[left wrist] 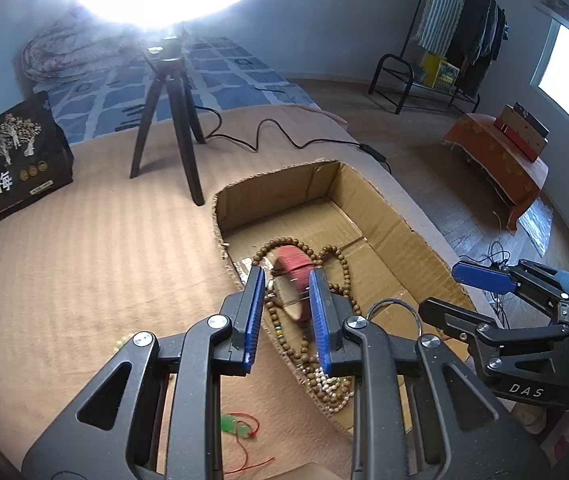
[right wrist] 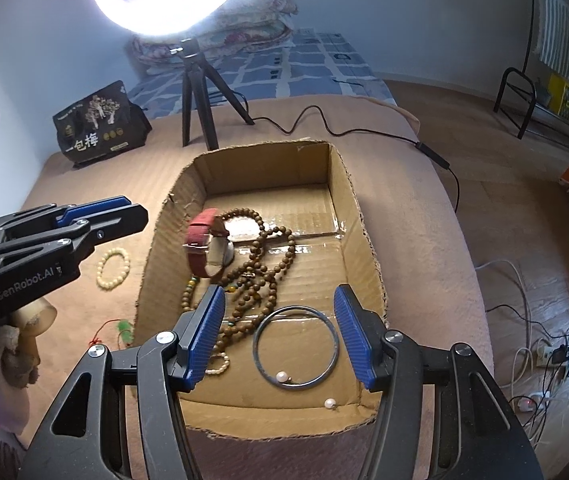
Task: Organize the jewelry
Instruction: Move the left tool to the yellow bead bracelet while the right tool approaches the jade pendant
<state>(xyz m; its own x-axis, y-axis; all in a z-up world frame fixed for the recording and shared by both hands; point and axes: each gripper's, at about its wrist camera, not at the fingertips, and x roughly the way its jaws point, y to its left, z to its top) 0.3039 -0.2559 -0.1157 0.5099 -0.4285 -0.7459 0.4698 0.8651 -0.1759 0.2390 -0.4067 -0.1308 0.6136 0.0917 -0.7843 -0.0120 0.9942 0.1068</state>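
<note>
The left gripper (left wrist: 288,312) hung over the near-left edge of the cardboard box (right wrist: 358,216), its blue pads parted with nothing between them. Just ahead of its fingertips sat the red-strapped watch (right wrist: 204,242), strap looped and standing up on edge, with a pale case and a silver buckle (the dial itself could not be read). It was inside the box, leaning against the left wall.

Around and beyond the watch sprawled a long strand of brown wooden beads (right wrist: 268,256), coiled in loose loops across the box floor, with a few green and amber beads in it near the left gripper's side.

The right gripper (right wrist: 280,336) was spread wide and empty, hovering over the near end of the box. Directly between its fingers lay a thin dark metal bangle (right wrist: 296,348), flat on the cardboard, with a small pearl (right wrist: 281,377) on its near rim. A second loose pearl (right wrist: 329,403) sat just behind that, toward the right finger.

Outside the box, left of the right gripper, a cream bead bracelet (right wrist: 113,269) lay on the tan blanket (left wrist: 64,240). Nearer in, a green pendant on red cord (right wrist: 123,330) lay on the blanket too.
</note>
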